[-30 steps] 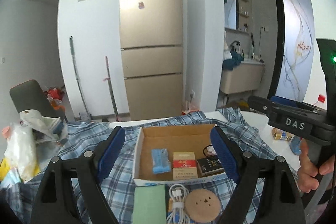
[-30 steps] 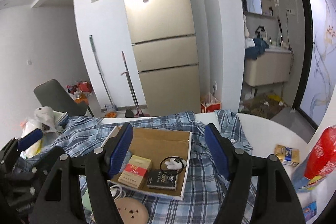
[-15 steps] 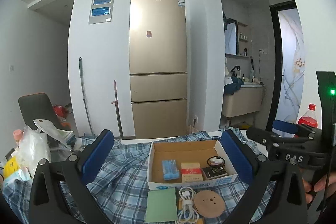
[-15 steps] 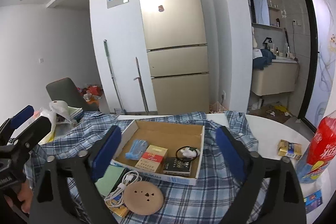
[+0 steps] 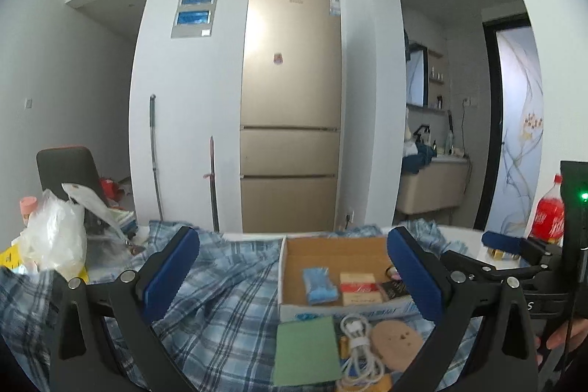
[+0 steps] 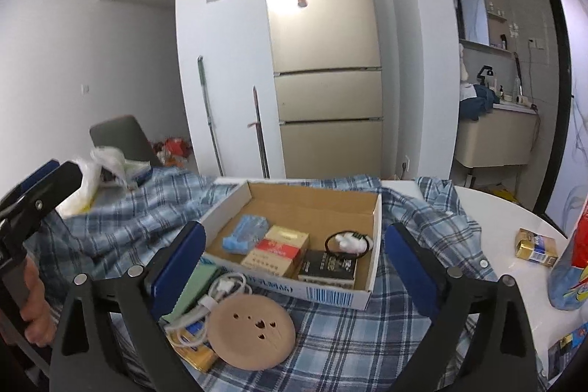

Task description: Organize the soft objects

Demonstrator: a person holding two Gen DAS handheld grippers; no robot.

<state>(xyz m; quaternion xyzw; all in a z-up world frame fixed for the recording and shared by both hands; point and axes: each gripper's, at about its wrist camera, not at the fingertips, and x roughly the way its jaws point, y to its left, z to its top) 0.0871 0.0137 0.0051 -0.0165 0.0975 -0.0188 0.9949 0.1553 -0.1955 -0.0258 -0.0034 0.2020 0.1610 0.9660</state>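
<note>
Left wrist view: the left gripper (image 5: 294, 272) hangs over the plaid shirt (image 5: 220, 311), fingers (image 5: 172, 267) wide apart and empty; the cardboard box (image 5: 330, 252) sits on the shirt, with a blue pouch (image 5: 319, 285) inside.

Right wrist view: the right gripper (image 6: 294, 263) has its fingers (image 6: 408, 267) spread wide, holding nothing, in front of the box (image 6: 375, 245). The shirt (image 6: 121, 223) drapes the white tabletop (image 6: 496, 219); a green cloth (image 6: 194, 285) lies just beside the box.

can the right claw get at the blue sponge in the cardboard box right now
Probably yes. The right claw is open and empty, and the blue sponge lies uncovered at the left end of the open-topped cardboard box, beside the red pack, with nothing above it.
</note>
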